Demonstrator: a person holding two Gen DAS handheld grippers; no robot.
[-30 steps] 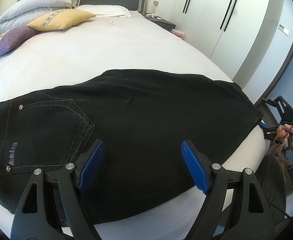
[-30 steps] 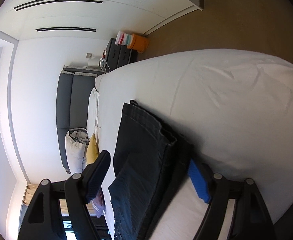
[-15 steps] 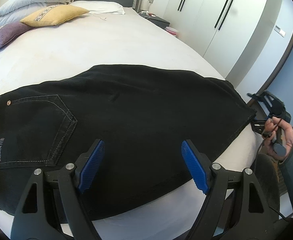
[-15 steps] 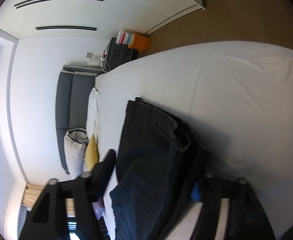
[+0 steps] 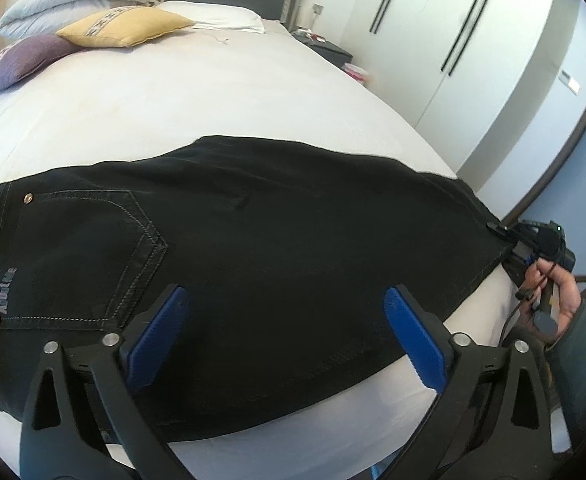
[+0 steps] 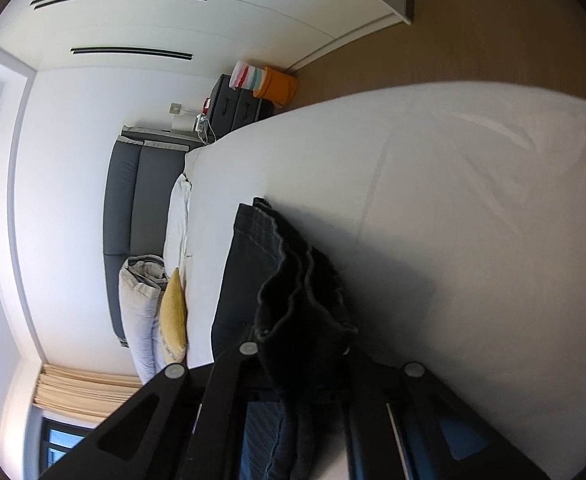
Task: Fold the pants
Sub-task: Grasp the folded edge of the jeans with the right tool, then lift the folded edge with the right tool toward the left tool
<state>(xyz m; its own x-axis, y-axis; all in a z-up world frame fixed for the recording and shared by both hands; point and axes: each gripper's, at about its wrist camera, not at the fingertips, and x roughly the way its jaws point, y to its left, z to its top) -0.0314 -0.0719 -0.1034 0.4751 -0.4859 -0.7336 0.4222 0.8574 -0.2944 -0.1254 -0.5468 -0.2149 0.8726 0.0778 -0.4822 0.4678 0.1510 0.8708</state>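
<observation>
Black jeans (image 5: 277,248) lie folded lengthwise across the near edge of a white bed (image 5: 197,104), back pocket to the left, leg hems to the right. My left gripper (image 5: 285,336) is open and empty, its blue pads just above the jeans' near edge. My right gripper (image 5: 513,244) shows at the far right of the left wrist view, at the hem end. In the right wrist view my right gripper (image 6: 301,348) is shut on the bunched leg hems (image 6: 293,280), which hide its pads.
Pillows, a yellow cushion (image 5: 125,26) and a purple cushion (image 5: 17,60) lie at the grey headboard. A dark nightstand (image 6: 237,104) and an orange bin (image 6: 277,84) stand beside the bed. White wardrobes (image 5: 453,40) line the right wall.
My right gripper has closed on the leg hems, which now bunch between its fingers. My left gripper stayed open and shifted only slightly over the jeans.
</observation>
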